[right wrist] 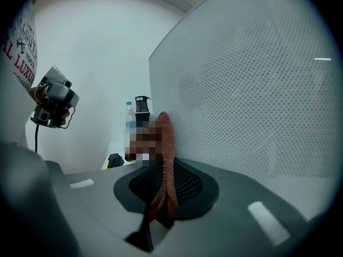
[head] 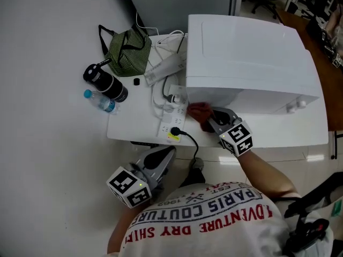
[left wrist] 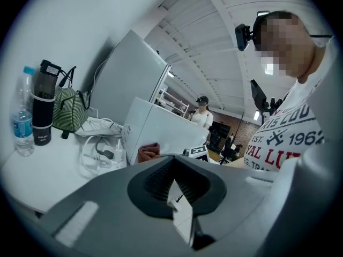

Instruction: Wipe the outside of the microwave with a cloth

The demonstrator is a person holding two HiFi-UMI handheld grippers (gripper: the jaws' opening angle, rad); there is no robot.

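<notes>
Red-brown cloth (head: 199, 111) sits pressed on the white microwave (head: 252, 63), low on the wall at the corner nearest the power strip (head: 174, 119). R gripper (head: 210, 116) is clamped on the cloth, a fold sticking up past its pads w/ the dotted microwave wall right beside it. Microwave stands on a white table (head: 126, 127). Black plug (head: 176, 132) sits in the strip, cable running off the table edge. Further back left: green striped bag (head: 128, 52), black flask (head: 104, 82), water bottle (head: 101, 101), all well apart from the cloth. L gripper (head: 167, 155) hangs below the table edge near the person's shirt, jaws together, nothing btw them.
</notes>
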